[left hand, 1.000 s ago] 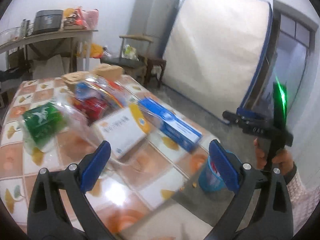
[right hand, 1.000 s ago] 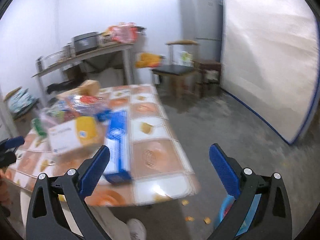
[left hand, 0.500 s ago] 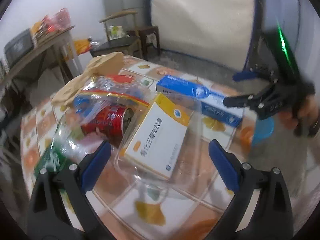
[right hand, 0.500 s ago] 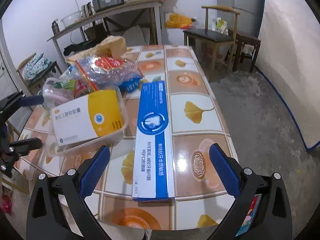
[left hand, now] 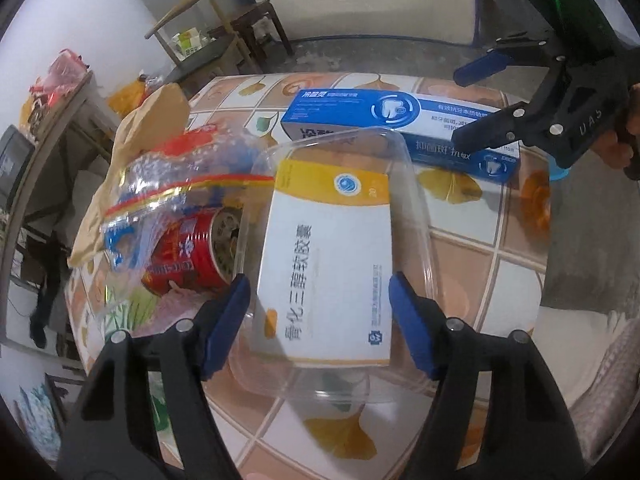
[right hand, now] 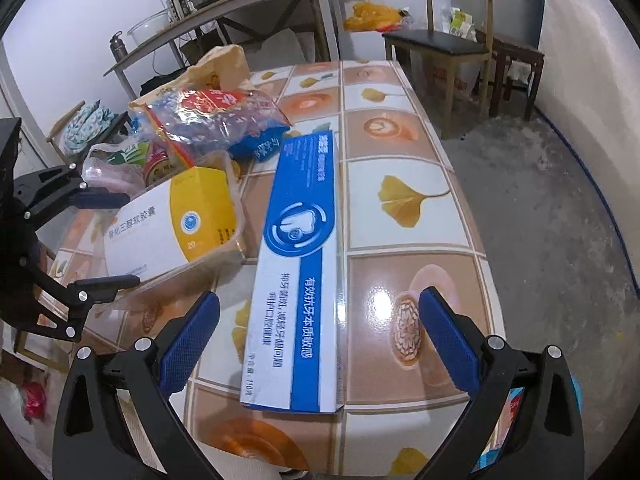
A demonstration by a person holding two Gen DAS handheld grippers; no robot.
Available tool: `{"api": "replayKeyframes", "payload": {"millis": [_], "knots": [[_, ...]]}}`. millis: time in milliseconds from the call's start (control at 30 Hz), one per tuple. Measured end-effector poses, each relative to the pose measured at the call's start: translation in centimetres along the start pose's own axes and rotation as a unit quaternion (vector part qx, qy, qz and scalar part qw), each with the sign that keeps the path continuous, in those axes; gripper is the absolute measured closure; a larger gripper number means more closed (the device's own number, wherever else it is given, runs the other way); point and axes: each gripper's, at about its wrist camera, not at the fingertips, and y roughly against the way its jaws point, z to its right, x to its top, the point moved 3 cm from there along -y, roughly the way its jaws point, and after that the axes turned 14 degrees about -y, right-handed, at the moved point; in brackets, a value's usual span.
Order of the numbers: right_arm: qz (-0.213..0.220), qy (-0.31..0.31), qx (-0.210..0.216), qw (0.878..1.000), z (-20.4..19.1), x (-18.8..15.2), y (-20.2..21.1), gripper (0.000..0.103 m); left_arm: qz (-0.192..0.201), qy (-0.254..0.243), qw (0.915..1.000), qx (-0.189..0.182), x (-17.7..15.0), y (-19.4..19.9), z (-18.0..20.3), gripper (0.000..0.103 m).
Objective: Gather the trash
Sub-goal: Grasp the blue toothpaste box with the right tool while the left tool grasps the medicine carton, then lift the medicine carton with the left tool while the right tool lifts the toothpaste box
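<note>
A clear plastic tray (left hand: 416,216) holds a white and yellow medicine box (left hand: 328,264) on the tiled table (left hand: 500,280). My left gripper (left hand: 320,320) is open, its blue pads on either side of the tray's near end. A long blue toothpaste box (right hand: 300,260) lies in front of my right gripper (right hand: 320,344), which is open just above the box's near end. The toothpaste box also shows in the left wrist view (left hand: 400,124), with the right gripper (left hand: 472,100) over it. A red can (left hand: 188,252) and a crinkled plastic bag (left hand: 172,184) lie left of the tray.
A brown paper bag (right hand: 216,68) sits behind the trash pile. A blue bin (right hand: 496,436) stands on the floor by the table's near corner. A chair (right hand: 440,40) and a cluttered side table (right hand: 224,12) stand beyond. Concrete floor lies to the right.
Both grippers have moved in close over the table. The left now straddles the clear tray and its jaws have narrowed. The right has come down over the toothpaste box.
</note>
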Motion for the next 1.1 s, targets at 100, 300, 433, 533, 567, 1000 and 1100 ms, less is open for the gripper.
{"api": "replayKeyframes", "payload": {"millis": [100,300,433,533,567,1000,1100], "knots": [[-0.007,-0.004,0.011,1.0,0.1,-0.1,-0.3,0.006,-0.01,-0.002,0.9999,-0.009,0.5,-0.4,0.1,0.033],[-0.014,0.012,0.008,1.0,-0.5,-0.5,-0.8,0.007,-0.042,-0.004,0.9983,-0.039,1.2,-1.0,-0.6,0.033],[-0.026,0.005,0.003,1.0,-0.2,-0.6,-1.4,0.024,-0.056,0.01,0.9964,-0.063,1.6,-1.4,-1.1,0.037],[-0.025,-0.001,0.002,1.0,0.0,-0.6,-1.3,0.041,-0.06,0.013,0.9963,-0.06,1.8,-1.4,-1.0,0.038],[-0.027,-0.007,0.006,1.0,0.1,-0.6,-1.2,0.046,-0.059,0.015,0.9963,-0.06,1.8,-1.4,-1.0,0.038],[-0.022,-0.018,0.008,1.0,0.3,-0.8,-0.6,0.053,-0.031,0.106,0.9888,-0.1,-0.3,-0.1,-3.5,0.067],[-0.022,-0.018,0.008,1.0,0.2,-0.8,-0.6,0.053,-0.035,0.113,0.9847,-0.128,-0.5,-0.6,-3.2,0.049]]}}
